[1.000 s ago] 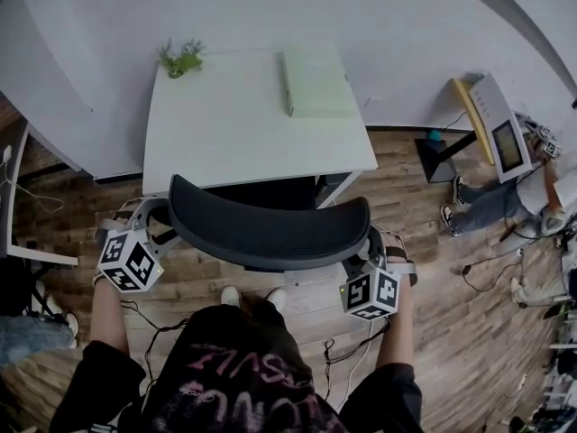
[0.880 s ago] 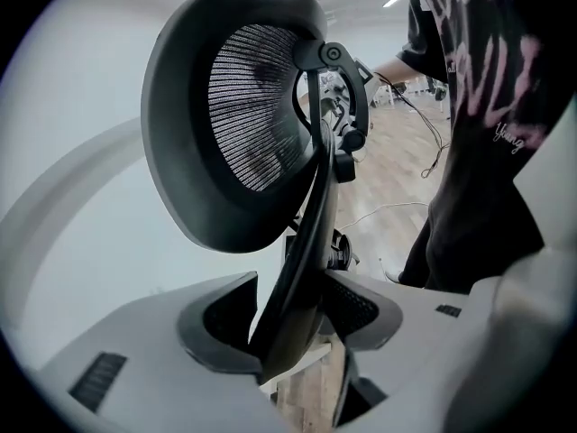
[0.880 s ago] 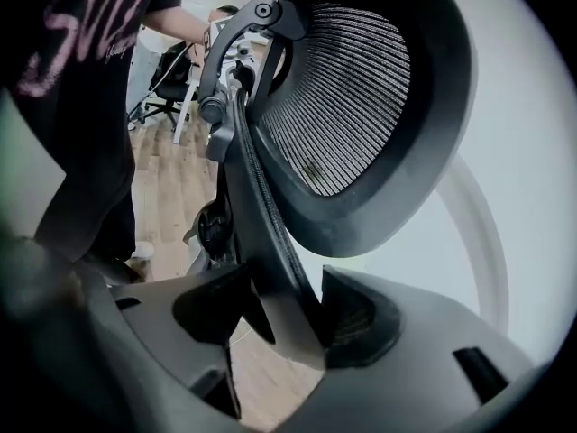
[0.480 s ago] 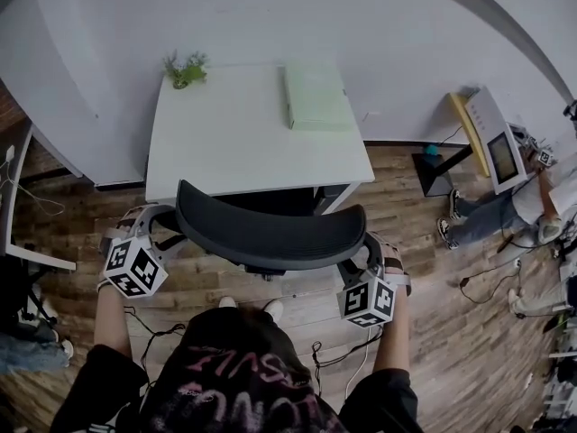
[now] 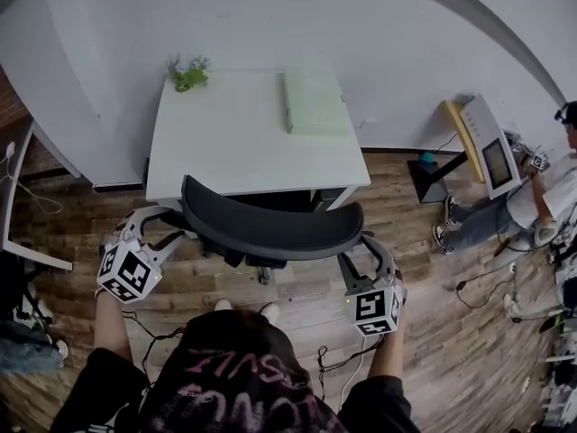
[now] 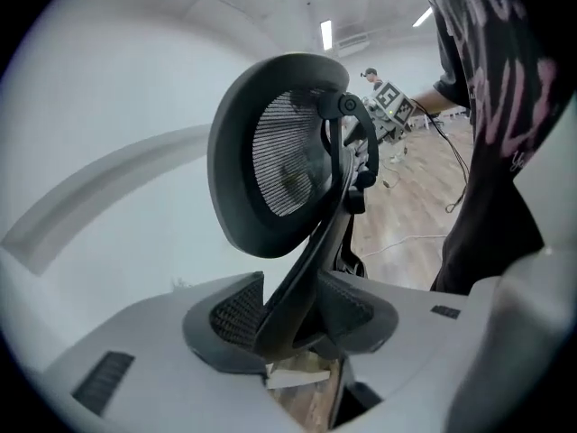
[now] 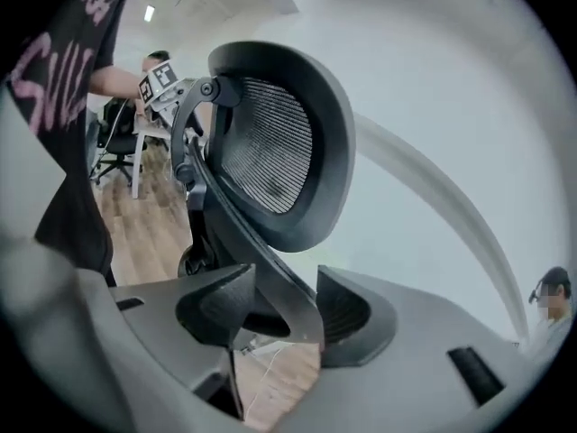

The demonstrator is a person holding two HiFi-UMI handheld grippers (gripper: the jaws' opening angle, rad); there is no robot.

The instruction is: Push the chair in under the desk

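A black mesh office chair stands with its curved backrest (image 5: 270,228) just in front of the white desk (image 5: 234,142), its seat hidden beneath the desk. My left gripper (image 5: 173,226) is at the backrest's left end and my right gripper (image 5: 362,246) at its right end. In the left gripper view the backrest's (image 6: 270,161) dark frame edge runs between the pads (image 6: 236,312), which press on it. In the right gripper view the backrest (image 7: 270,142) frame likewise fills the gap of the right gripper (image 7: 284,318). Both pairs of jaws have just been closing on that frame.
A small green plant (image 5: 187,72) and a pale green book (image 5: 314,100) lie on the desk. A stand with a screen (image 5: 491,147) and a person (image 5: 550,197) are at the right. Cables (image 5: 334,354) trail on the wood floor. Another table's edge (image 5: 13,197) is at the left.
The backrest now sits closer to the desk's front edge. Both marker cubes have rolled and dropped lower in the head view, the left one outward to the left.
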